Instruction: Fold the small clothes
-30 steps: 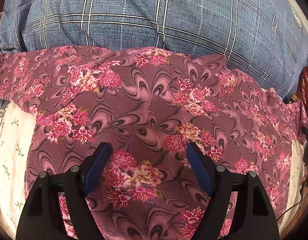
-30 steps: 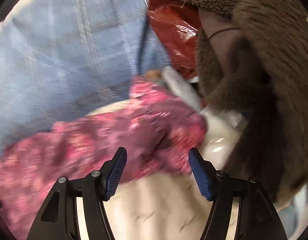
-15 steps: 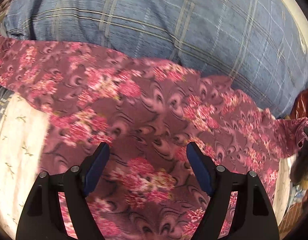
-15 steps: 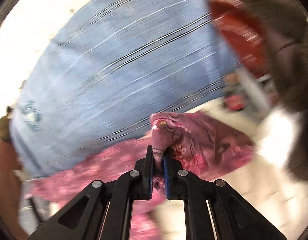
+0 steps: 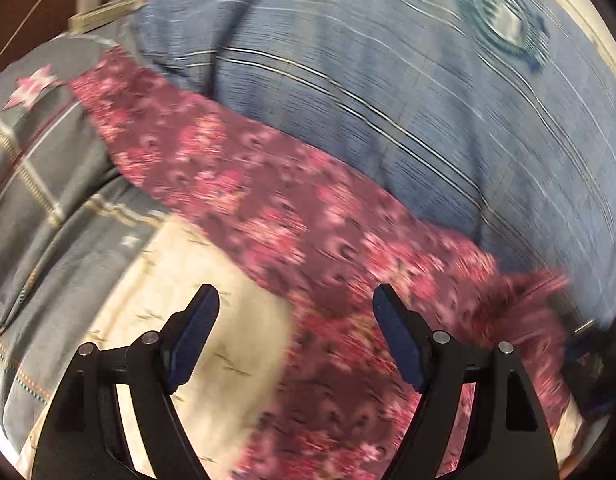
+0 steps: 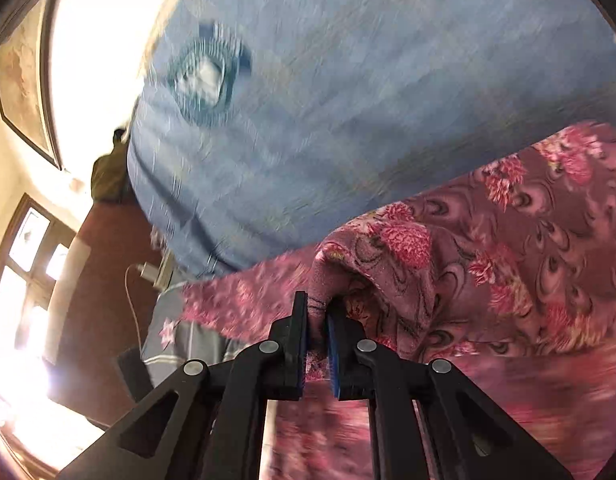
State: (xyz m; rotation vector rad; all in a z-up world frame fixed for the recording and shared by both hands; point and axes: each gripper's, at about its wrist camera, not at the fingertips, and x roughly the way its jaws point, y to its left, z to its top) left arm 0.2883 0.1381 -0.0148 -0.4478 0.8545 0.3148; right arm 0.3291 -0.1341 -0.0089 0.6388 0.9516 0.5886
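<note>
Slippage threatens: the right gripper (image 6: 317, 320) pinches only a thin bunch of floral garment (image 6: 508, 248). The left gripper (image 5: 296, 336) hangs spread, holding nothing.

The left gripper (image 5: 296, 320) is hovering with its jaws spread wide, gripping nothing. The right gripper (image 6: 317, 312) is pinching floral fabric (image 6: 508, 248) between closed fingers.
</note>
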